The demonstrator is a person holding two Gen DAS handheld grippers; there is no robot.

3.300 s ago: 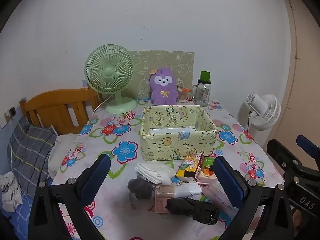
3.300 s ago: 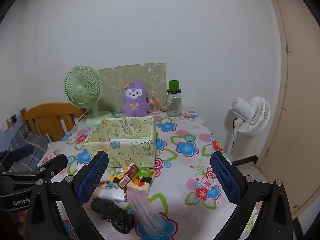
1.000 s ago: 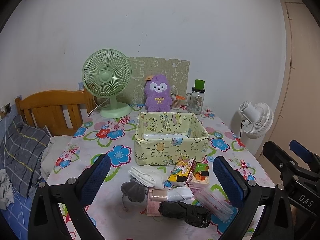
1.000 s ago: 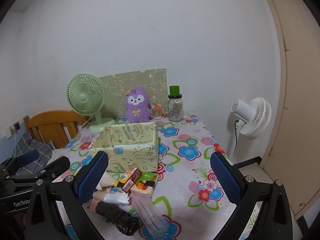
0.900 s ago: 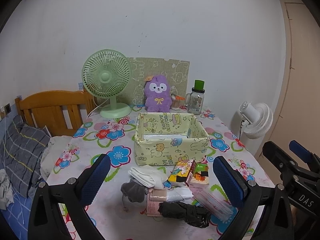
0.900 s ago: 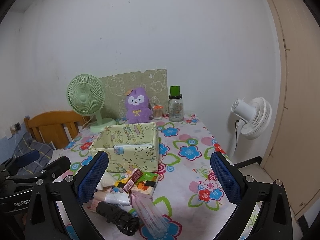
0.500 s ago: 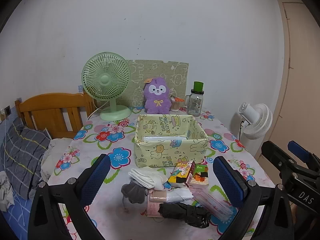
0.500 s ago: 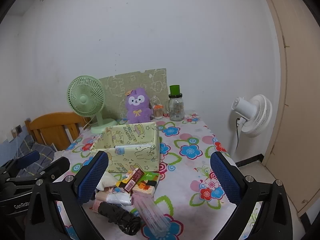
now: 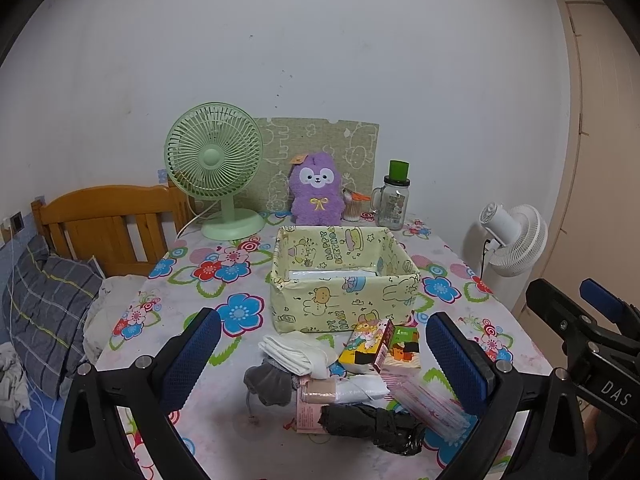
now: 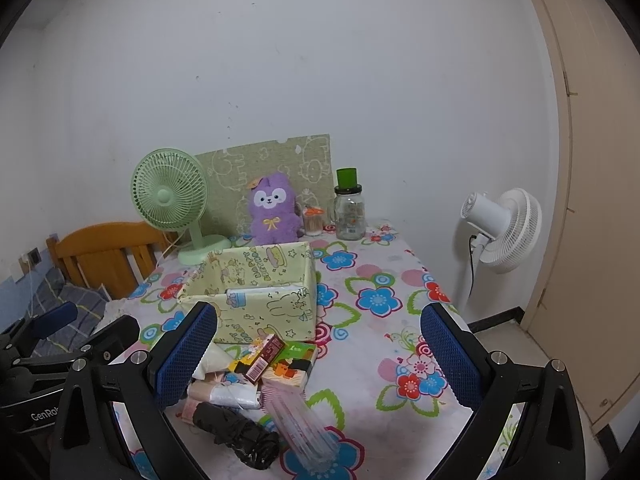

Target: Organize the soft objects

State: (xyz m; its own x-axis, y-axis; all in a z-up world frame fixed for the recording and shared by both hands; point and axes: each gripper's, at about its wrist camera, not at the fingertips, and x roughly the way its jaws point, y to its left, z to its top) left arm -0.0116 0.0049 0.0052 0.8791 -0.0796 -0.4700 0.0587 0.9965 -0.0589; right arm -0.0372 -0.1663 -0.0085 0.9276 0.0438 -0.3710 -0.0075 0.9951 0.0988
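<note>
Presently both tools are held above the near edge of the tabletop (image 9: 192,268), which is covered in a flowered cloth. The left tool (image 9: 322,354) is spread wide, nothing between its blue pads; the right tool (image 10: 318,354) is likewise spread wide and holds nothing.

A heap of small things is seen at the near middle of the tabletop, just in front of a yellow patterned fabric box (image 9: 344,280). In the heap: a folded white cloth (image 9: 298,354) lying on a grey soft item (image 9: 270,382), both at the left of the heap; a black folded umbrella (image 9: 372,426) nearest the cameras; a white plastic-wrapped roll (image 9: 362,386) touching the umbrella's far side; a pink clear pouch (image 9: 426,400) at the right; two colourful cartons (image 9: 380,346) leaning by the box's front wall. A flat white packet is noted inside the box.

At the far edge, near the wall, a green desk fan (image 9: 216,168), a purple plush toy (image 9: 316,190) and a glass jar with green lid (image 9: 394,200) stand in a row, the plush between the other two. A white floor fan (image 10: 502,230) is seen beyond the tabletop's right side; a wooden bed frame (image 9: 104,224) with a grey checked pillow (image 9: 44,312) on the left.
</note>
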